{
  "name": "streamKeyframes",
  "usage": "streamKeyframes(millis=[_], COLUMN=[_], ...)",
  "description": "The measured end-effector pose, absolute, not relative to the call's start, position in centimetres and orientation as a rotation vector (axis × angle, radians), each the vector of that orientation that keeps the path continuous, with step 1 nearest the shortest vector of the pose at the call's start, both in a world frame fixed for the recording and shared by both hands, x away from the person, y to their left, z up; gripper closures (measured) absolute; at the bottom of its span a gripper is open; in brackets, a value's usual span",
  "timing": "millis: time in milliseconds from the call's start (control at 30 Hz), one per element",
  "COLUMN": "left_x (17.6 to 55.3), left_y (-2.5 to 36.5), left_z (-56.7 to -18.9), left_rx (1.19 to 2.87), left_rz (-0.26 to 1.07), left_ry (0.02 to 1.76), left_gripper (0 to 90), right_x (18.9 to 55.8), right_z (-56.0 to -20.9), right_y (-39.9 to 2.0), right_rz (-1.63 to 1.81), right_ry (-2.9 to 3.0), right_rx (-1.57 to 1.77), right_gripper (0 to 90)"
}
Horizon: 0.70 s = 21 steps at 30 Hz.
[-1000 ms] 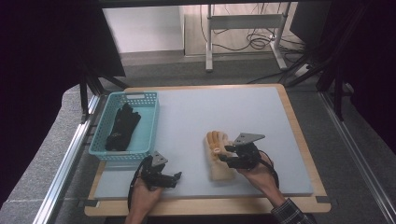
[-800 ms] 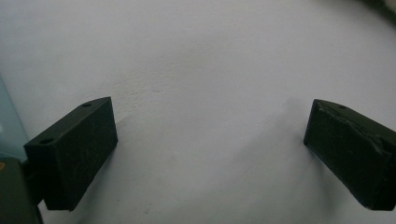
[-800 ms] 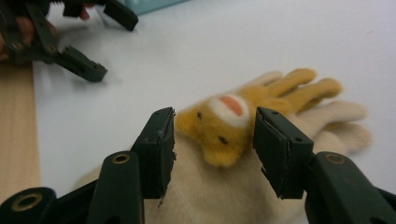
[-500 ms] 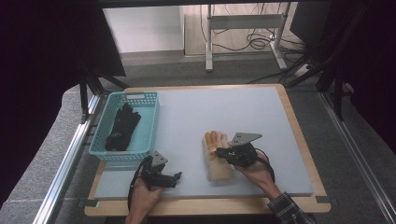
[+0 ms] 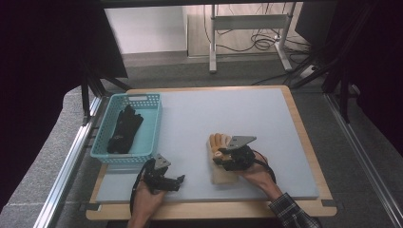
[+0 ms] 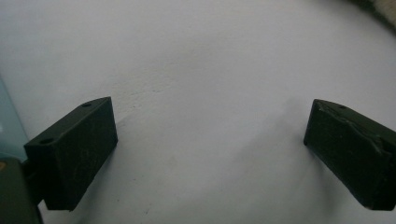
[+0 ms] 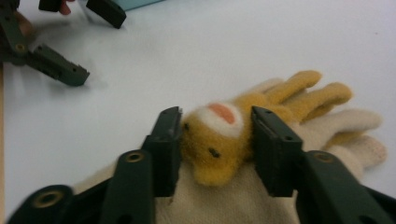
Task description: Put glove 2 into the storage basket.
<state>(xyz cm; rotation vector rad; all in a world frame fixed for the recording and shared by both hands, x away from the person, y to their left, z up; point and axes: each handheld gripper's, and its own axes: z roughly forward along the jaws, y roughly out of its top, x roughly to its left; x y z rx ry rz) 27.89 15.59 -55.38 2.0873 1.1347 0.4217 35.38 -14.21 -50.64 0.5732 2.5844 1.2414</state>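
Observation:
A cream knitted glove with yellow fingers and a yellow plush animal face lies flat on the pale mat, right of centre. My right gripper is down on it, and its jaws have just been opening. In the right gripper view they stand on either side of the animal face, close against its sides without clearly squeezing it. My left gripper rests low near the mat's front edge, its jaws wide apart over bare mat with nothing between them. It also appears far off in the right gripper view.
A teal plastic basket stands at the left of the mat with a dark glove inside. The grey mat lies on a wooden-edged table. A desk frame and cables stand on the floor beyond.
My right gripper has shifted slightly down and toward the near edge over the glove. The left hand and the basket have stayed put.

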Motion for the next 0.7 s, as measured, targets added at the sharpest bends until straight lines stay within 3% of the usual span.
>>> streamKeyframes(millis=[100, 467, 700], left_x=[27.9, 27.9, 27.9], left_y=[15.6, 15.6, 15.6], left_z=[-55.4, -55.4, -55.4], left_rx=[2.089, 2.086, 2.085], left_rz=[0.421, 0.422, 0.42], left_ry=[1.135, 1.136, 1.136], left_gripper=[3.0, 3.0, 3.0], right_x=[35.2, 33.6, 34.8], right_z=[-50.2, -47.5, -50.6], right_y=[-14.5, -15.4, -15.5], right_rz=[1.262, 1.302, 1.328], right_ry=[2.568, 2.427, 2.471], right_rx=[0.616, 0.799, 0.859], right_gripper=[62.1, 62.1, 50.1])
